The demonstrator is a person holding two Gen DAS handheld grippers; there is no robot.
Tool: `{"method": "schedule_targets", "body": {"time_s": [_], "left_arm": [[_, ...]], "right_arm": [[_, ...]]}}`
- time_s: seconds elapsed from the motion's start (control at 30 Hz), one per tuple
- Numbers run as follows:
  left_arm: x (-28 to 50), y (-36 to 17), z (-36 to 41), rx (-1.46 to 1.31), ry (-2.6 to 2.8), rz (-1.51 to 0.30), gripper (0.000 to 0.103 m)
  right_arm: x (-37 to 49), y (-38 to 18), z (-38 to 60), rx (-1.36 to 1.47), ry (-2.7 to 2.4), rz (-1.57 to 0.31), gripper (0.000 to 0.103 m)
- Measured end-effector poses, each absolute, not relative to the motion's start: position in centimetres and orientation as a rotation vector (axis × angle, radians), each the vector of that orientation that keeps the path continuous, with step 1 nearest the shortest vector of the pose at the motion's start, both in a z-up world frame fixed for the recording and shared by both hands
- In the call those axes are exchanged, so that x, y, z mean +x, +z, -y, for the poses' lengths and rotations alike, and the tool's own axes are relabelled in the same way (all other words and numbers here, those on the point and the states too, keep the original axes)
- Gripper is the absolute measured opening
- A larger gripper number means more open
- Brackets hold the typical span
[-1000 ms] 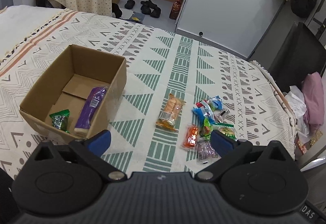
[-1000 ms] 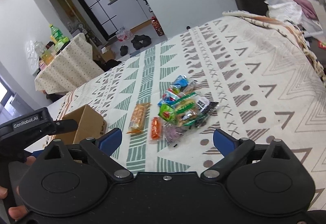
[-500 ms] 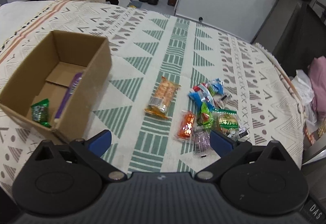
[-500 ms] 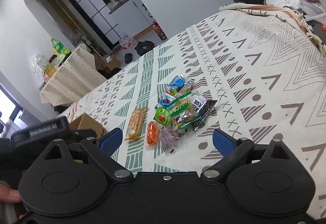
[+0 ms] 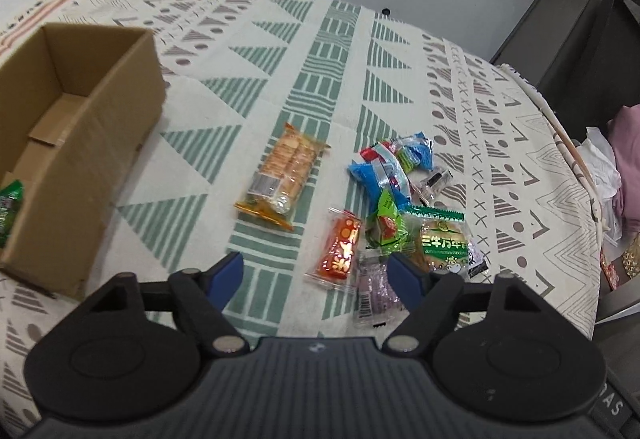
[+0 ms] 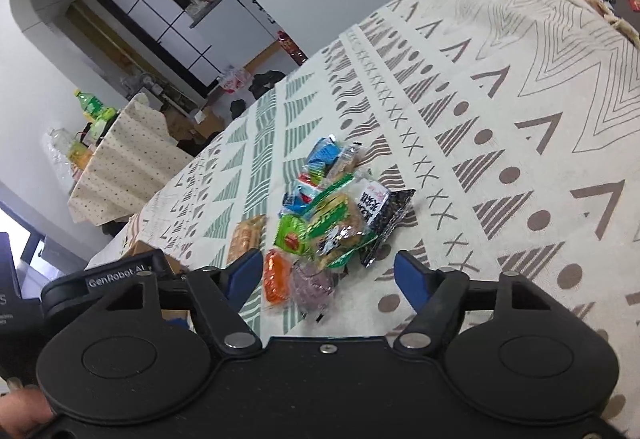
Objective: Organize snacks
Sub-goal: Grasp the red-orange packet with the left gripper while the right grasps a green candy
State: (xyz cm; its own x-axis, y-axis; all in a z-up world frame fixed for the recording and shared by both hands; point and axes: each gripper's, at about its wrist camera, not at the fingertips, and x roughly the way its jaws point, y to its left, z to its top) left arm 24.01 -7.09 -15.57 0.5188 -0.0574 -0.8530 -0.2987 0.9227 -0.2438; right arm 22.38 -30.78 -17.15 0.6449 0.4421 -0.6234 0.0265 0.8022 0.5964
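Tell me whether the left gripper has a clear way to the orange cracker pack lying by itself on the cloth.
Probably yes. The orange cracker pack lies alone, apart from the box. The left gripper, jaws closing on nothing, has only bare cloth ahead.

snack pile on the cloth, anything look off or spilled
Nothing spilled or torn. The snack pile is just a loose overlapping heap on the tablecloth, with the orange cracker pack lying apart, all still outside the cardboard box.
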Motion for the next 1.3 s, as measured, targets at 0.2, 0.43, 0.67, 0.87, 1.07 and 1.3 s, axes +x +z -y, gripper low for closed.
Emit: {"method": "schedule_targets", "body": {"time_s": [0.2,0.43,0.67,0.87,1.07,1.3], "left_arm": [[25.7,-17.6,7.9,-0.378,0.142,-1.054,0.07],[27.6,-20.5,7.9,-0.382,0.177,-1.127,0.061],[28.7,-20.9,8.0,-0.359,0.186,-1.137,0.048],[28.7,-20.5,8.2,-0.355,0.159,-1.154,0.023],[27.6,-19.6,7.8,-0.355,0.148,-1.142,0.02],[25.9,-17.0,7.0,-0.367,0.13,-1.099,0.02]], "right_arm": [[24.0,-18.4,30.2,0.605,0.254,-0.878,0.064],[26.1,-19.9,29.9,0.632,0.248,-0.911,0.059],[27.7,-21.1,29.6,0.662,0.236,-0.932,0.055],[27.1,-21.2,30.1,0.704,0.246,-0.934,0.029],[25.8,-20.3,30.6,0.721,0.259,-0.913,0.021],[24.2,-18.6,30.9,0.725,0.288,-0.875,0.014]]}}
